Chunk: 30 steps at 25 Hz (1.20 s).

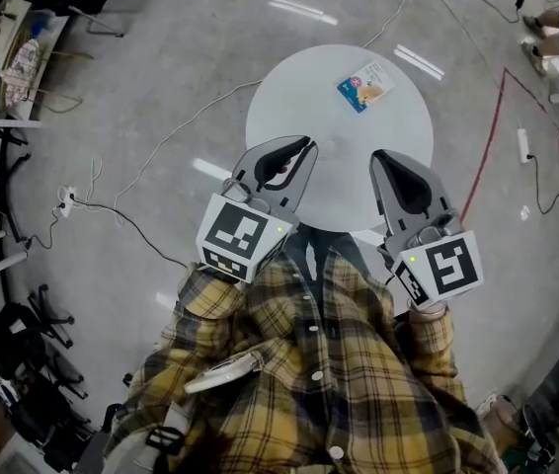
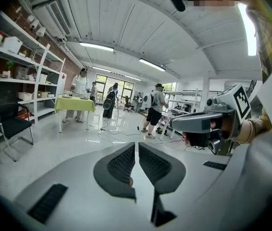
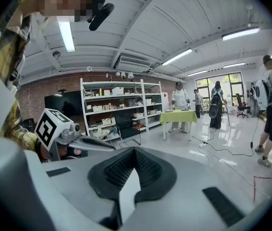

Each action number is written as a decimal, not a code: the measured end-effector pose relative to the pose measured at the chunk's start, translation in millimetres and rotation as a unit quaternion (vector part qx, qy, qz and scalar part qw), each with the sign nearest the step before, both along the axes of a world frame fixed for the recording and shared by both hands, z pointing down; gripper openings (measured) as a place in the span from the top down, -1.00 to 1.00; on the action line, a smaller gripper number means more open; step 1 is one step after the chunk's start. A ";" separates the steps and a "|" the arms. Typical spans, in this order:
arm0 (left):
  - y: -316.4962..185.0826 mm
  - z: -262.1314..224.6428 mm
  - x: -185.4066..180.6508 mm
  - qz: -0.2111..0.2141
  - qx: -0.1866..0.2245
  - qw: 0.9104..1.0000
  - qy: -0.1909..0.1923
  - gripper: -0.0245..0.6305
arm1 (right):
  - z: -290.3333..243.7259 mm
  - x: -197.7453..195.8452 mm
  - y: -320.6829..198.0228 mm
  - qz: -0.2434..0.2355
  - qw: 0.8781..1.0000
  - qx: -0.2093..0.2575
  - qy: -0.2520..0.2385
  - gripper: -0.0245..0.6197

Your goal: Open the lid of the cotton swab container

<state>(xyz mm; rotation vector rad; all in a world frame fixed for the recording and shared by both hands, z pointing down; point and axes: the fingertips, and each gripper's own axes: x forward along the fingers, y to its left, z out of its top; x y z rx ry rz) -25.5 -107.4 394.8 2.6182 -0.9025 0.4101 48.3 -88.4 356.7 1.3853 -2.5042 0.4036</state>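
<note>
cotton swab container (image 1: 365, 86), flat on far part of round white table (image 1: 299, 107), well apart from left gripper (image 1: 308, 144) and right gripper (image 1: 379, 156), both closed on nothing; step judged: approach; next calls for reaching in, jaws parted.

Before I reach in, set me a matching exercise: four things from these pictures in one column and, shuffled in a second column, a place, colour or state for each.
Things
1. cotton swab container
2. table
3. left claw
4. red line

Descriptions
A. shut, with nothing between its pads
B. on the floor, to the right of the table in the head view
C. round and white
D. lying on the table top, towards its far side

Pairs: 1-D, 2-C, 3-A, 4-B
</note>
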 end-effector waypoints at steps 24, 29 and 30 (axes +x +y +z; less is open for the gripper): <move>9.7 176.8 18.5 0.172 -0.031 0.979 -0.104 0.08 | 53.9 -14.0 0.8 0.027 0.999 -0.042 -0.013 0.88; 13.0 209.0 19.8 0.202 -0.021 0.971 -0.125 0.02 | 62.9 -16.8 2.6 0.030 0.998 -0.052 -0.016 0.88; 13.6 214.2 20.0 0.208 -0.022 0.969 -0.129 0.00 | 63.4 -16.6 2.8 0.032 0.998 -0.053 -0.018 0.88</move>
